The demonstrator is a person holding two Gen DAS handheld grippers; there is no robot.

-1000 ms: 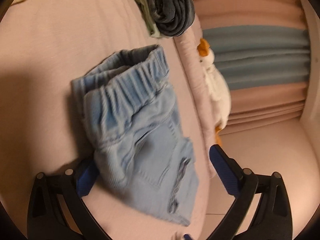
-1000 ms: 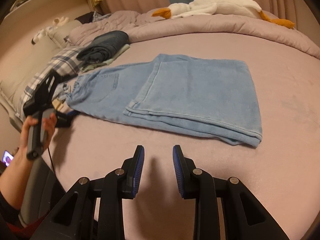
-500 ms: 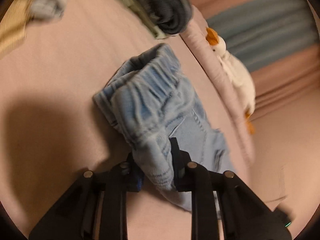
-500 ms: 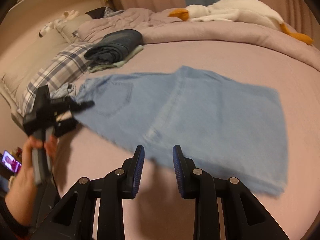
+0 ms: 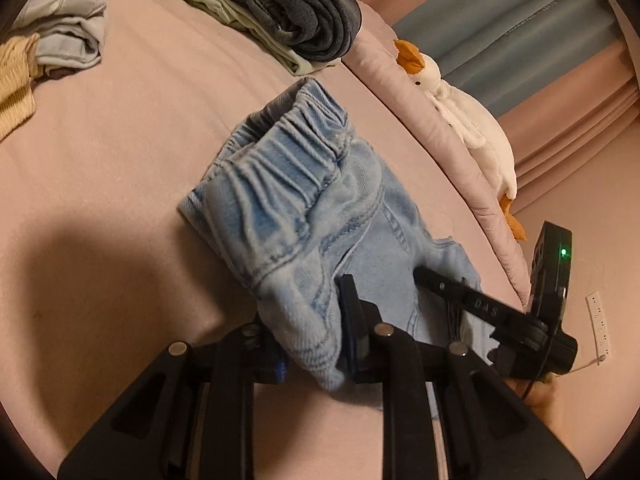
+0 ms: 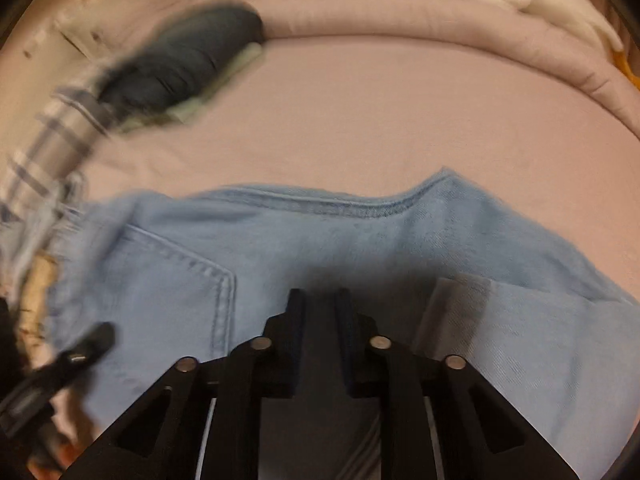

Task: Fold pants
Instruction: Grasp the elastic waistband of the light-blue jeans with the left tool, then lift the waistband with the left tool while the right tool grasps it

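The light blue denim pants lie on the pink bed, elastic waistband bunched up toward me. My left gripper is shut on the waistband corner. In the right wrist view the pants spread wide below me, back pocket at left. My right gripper hovers low over the denim, fingers narrowly apart with nothing between them. It also shows in the left wrist view, reaching onto the pants from the right. The left gripper appears blurred at the right wrist view's lower left.
A dark folded garment on a green one lies at the far side of the bed. Pale and yellow clothes sit at the upper left. A white plush goose rests on the rolled pink duvet. A plaid pillow is at left.
My left gripper closed on the waistband and lifted it. My right gripper moved in from the bed's edge to just over the pants.
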